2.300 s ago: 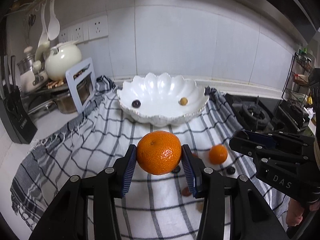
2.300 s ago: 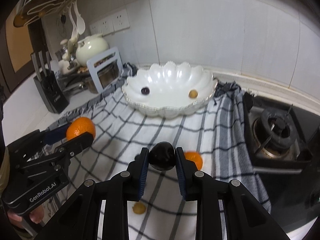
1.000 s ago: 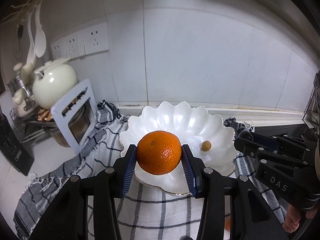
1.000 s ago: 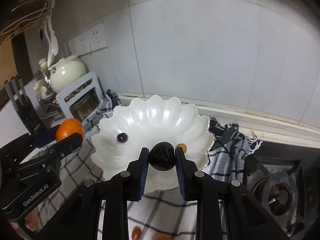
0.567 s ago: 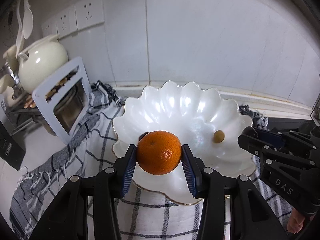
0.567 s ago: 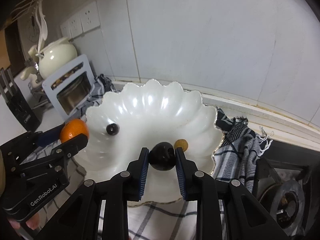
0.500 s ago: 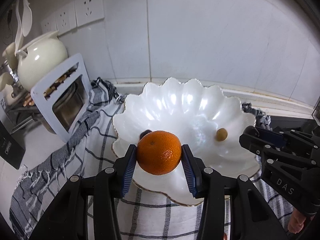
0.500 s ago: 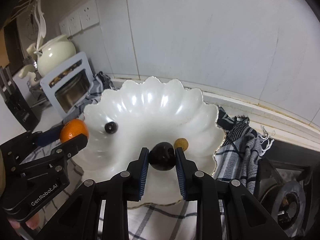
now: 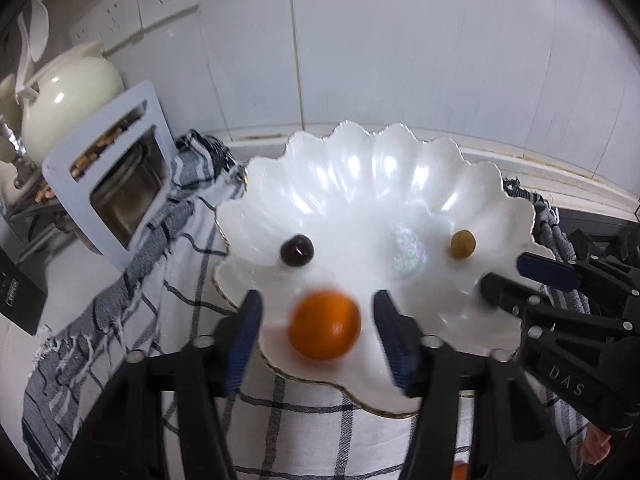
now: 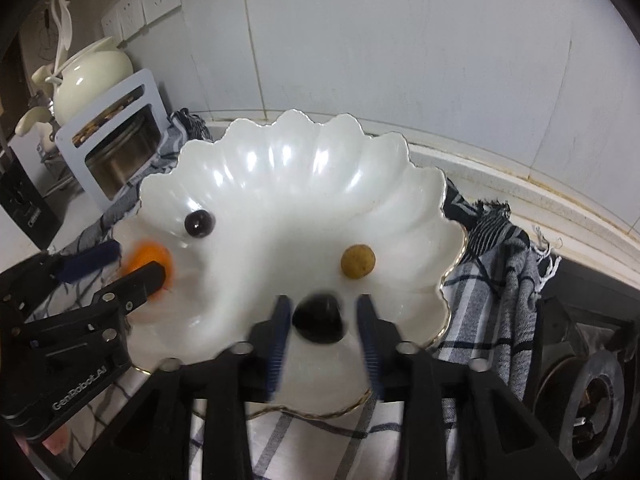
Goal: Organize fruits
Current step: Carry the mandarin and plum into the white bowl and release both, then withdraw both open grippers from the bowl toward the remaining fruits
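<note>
Left gripper (image 9: 318, 326): ribbed blue pads opening, clear gaps either side of the round orange (image 9: 325, 325), blurred, over the near rim of the scalloped pearly white bowl (image 9: 360, 184). Right gripper (image 10: 322, 330): jaws opening, smooth dark plum (image 10: 319, 318) between them, not touching the pads, low in the bowl. Also inside: glossy dark cherry (image 9: 296, 251) and dull tan round fruit (image 9: 463, 244), well apart. Bowl sits on checked woven cloth (image 9: 176, 264) on the desk.
</note>
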Action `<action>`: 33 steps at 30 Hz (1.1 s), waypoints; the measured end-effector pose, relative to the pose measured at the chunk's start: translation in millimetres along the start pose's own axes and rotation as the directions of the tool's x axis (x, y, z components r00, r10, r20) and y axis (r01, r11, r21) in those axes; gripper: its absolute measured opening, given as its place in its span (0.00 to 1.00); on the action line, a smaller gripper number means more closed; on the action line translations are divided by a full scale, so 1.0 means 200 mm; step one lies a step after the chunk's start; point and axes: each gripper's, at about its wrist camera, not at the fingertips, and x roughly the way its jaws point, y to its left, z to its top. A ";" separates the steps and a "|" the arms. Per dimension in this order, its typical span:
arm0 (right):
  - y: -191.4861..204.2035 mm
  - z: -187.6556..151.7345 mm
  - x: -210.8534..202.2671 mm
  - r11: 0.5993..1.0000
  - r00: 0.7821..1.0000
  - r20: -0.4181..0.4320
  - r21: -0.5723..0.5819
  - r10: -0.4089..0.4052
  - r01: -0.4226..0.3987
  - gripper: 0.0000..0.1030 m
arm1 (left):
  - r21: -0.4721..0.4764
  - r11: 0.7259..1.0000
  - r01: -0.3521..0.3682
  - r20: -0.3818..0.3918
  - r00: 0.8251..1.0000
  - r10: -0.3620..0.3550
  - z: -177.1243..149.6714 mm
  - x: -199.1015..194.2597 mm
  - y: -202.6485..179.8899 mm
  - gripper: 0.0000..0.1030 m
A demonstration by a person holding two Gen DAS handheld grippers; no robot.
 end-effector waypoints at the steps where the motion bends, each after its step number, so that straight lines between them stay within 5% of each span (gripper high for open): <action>1: 0.00 0.00 0.00 1.000 1.000 0.002 0.001 -0.005 0.005 0.44 | 0.005 1.000 -0.006 0.007 1.000 0.006 0.00 -0.01 0.00 0.60; 33: 0.12 -0.30 -0.80 0.999 0.964 0.263 0.048 -0.037 0.026 0.44 | 0.018 0.999 0.040 0.246 0.968 -0.044 -0.21 -0.83 0.03 0.69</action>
